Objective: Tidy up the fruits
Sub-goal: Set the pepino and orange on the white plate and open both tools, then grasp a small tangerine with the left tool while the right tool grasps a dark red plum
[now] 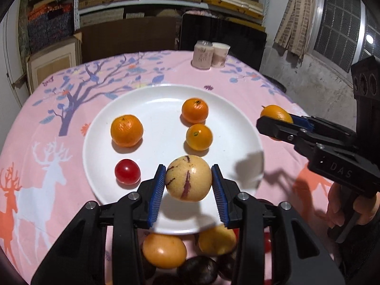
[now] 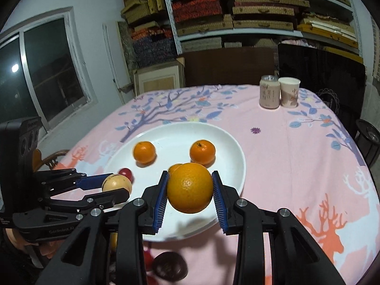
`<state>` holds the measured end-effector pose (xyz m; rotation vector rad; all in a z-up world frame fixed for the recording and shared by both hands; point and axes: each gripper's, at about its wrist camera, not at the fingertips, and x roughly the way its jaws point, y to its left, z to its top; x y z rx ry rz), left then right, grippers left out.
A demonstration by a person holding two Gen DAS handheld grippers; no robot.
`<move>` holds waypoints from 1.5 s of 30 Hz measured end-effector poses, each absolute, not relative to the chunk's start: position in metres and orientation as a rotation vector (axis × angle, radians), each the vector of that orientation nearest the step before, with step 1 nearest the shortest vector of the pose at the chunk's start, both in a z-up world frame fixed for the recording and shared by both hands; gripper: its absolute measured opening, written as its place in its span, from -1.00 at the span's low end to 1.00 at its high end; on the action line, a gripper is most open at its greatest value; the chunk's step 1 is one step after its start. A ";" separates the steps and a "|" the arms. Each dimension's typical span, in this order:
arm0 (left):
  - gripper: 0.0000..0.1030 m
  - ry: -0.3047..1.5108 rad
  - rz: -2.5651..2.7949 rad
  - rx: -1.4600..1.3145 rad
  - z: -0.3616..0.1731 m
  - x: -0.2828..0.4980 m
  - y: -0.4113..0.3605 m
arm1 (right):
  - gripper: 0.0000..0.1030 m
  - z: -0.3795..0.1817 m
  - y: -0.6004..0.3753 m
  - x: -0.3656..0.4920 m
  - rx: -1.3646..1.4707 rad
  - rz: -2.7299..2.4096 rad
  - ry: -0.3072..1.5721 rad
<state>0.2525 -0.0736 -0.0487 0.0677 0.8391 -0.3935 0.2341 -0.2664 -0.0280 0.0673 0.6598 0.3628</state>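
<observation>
A white plate (image 1: 152, 99) sits on the pink tablecloth and holds three small oranges (image 1: 126, 130) and a red tomato (image 1: 127, 171). My left gripper (image 1: 188, 181) is shut on a pale yellow melon with purple streaks (image 1: 188, 178), held over the plate's near edge. My right gripper (image 2: 190, 191) is shut on a large orange (image 2: 190, 187), held above the plate's (image 2: 228, 142) near right rim. In the left wrist view the right gripper (image 1: 273, 124) stands at the plate's right side with the orange (image 1: 275, 114). The left gripper with the melon (image 2: 116, 182) shows at left in the right wrist view.
Loose fruits lie on the cloth near the plate's front edge: two yellow-orange ones (image 1: 163, 250), dark purple ones (image 1: 197, 269) and red ones. A jar (image 2: 269, 92) and a paper cup (image 2: 288, 92) stand at the table's far side. Shelves and boxes are behind.
</observation>
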 end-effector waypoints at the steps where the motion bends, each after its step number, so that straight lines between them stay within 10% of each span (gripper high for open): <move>1: -0.26 0.864 -0.386 0.068 -0.056 0.259 -0.074 | -0.30 -0.035 -0.263 0.243 0.058 0.356 0.682; 9: -0.03 0.971 -0.354 0.018 -0.081 0.288 -0.066 | -0.28 -0.064 -0.241 0.275 -0.011 0.337 0.775; 22: 0.69 0.768 -0.319 -0.001 -0.022 0.175 0.009 | 0.60 -0.014 -0.262 0.180 0.062 0.405 0.569; 30: 0.70 0.839 -0.261 0.038 -0.061 0.112 0.059 | 0.69 -0.041 -0.244 0.093 0.043 0.539 0.603; 40: -0.27 0.884 -0.250 0.100 -0.092 0.116 0.050 | 0.69 -0.061 -0.254 0.080 0.128 0.510 0.654; 45: -0.29 0.805 -0.289 0.043 -0.083 0.106 0.057 | 0.68 -0.064 -0.239 0.074 0.057 0.603 0.680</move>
